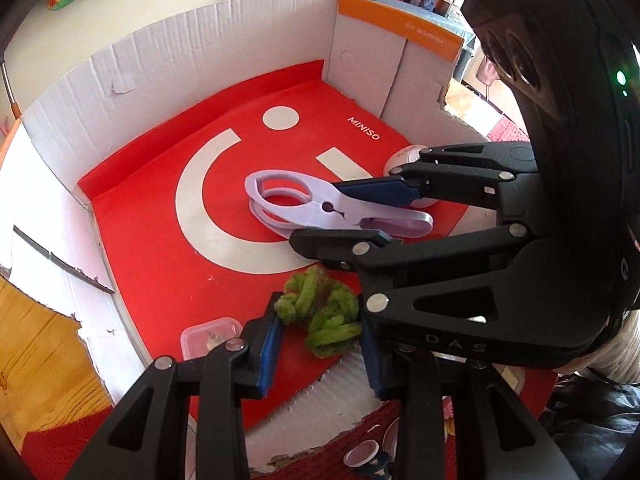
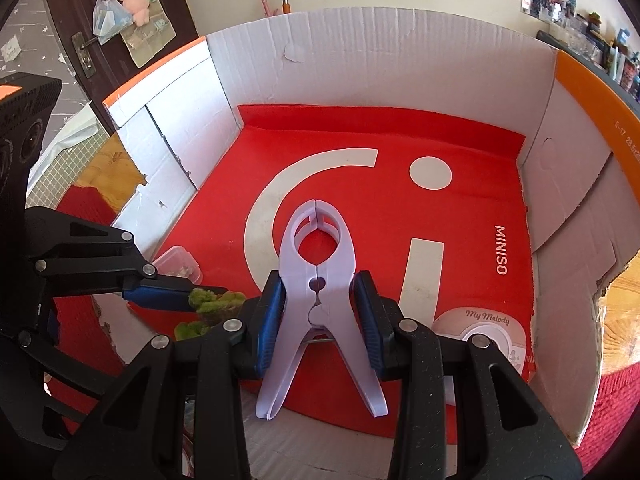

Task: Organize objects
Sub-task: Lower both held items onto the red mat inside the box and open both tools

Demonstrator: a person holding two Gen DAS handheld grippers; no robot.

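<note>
A large lilac plastic clip [image 2: 318, 292] lies on the red floor of a white cardboard box [image 2: 460, 52]. My right gripper [image 2: 320, 312] has a blue pad on each side of the clip, touching or nearly so; it also shows in the left wrist view [image 1: 340, 212] around the clip [image 1: 320, 208]. A green fuzzy bundle [image 1: 320, 312] lies on the red floor between the pads of my left gripper [image 1: 320, 340], which stands open around it. In the right wrist view the left gripper's fingertip [image 2: 160, 292] reaches the bundle [image 2: 212, 304].
A small clear plastic container [image 1: 210, 338] sits left of the bundle, near the box's left wall. A round white My Melody case [image 2: 480, 336] lies at the right. The box walls enclose the area; wooden table [image 1: 36, 344] and red cloth [image 2: 616, 400] lie outside.
</note>
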